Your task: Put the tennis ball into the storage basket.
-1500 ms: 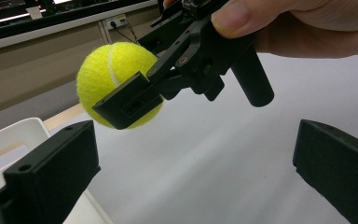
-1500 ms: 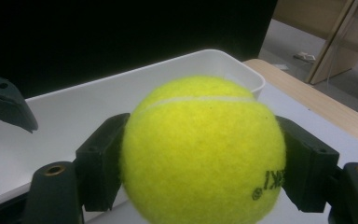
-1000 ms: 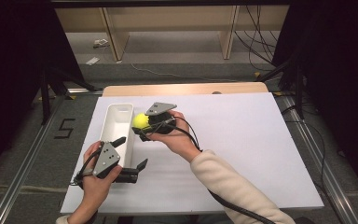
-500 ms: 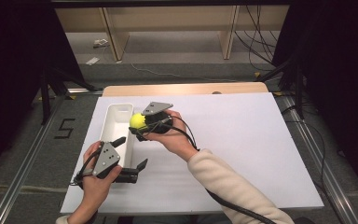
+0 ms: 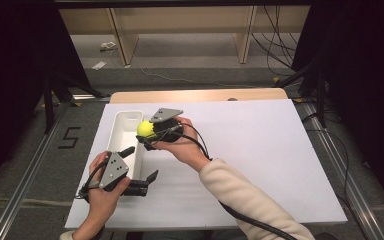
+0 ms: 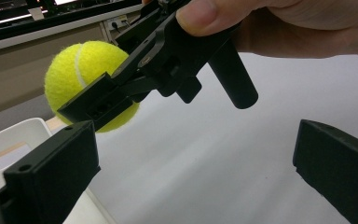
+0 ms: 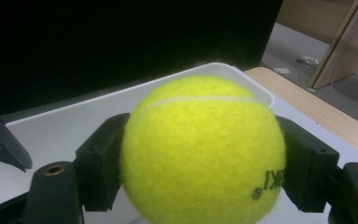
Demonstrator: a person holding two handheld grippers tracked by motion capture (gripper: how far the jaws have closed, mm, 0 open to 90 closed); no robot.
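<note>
I see my right gripper [image 5: 147, 134] a little left of the middle of the high view, and its two black jaws are squeezed tight on a yellow tennis ball [image 5: 145, 128]. The ball is up in the air, right over the right edge of the long white bin [image 5: 122, 135] that sits on the left part of the white table [image 5: 260, 150]. In the right gripper view the tennis ball [image 7: 203, 151] is big and sits in the middle, with one black jaw pressing on each side of it, and the white bin [image 7: 98, 112] lies behind and under it. Some small black letters show on the lower right of the ball. My left gripper [image 5: 140, 167] is in the lower left of the high view, down low by the near end of the bin, and its jaws are wide apart with nothing between them. In the left gripper view I see those two jaws at the bottom left and bottom right, far from each other. Above them, in the upper left of that view, the right gripper [image 6: 107, 95] holds the ball [image 6: 81, 70], and a hand [image 6: 279, 23] grips it from the top right
</note>
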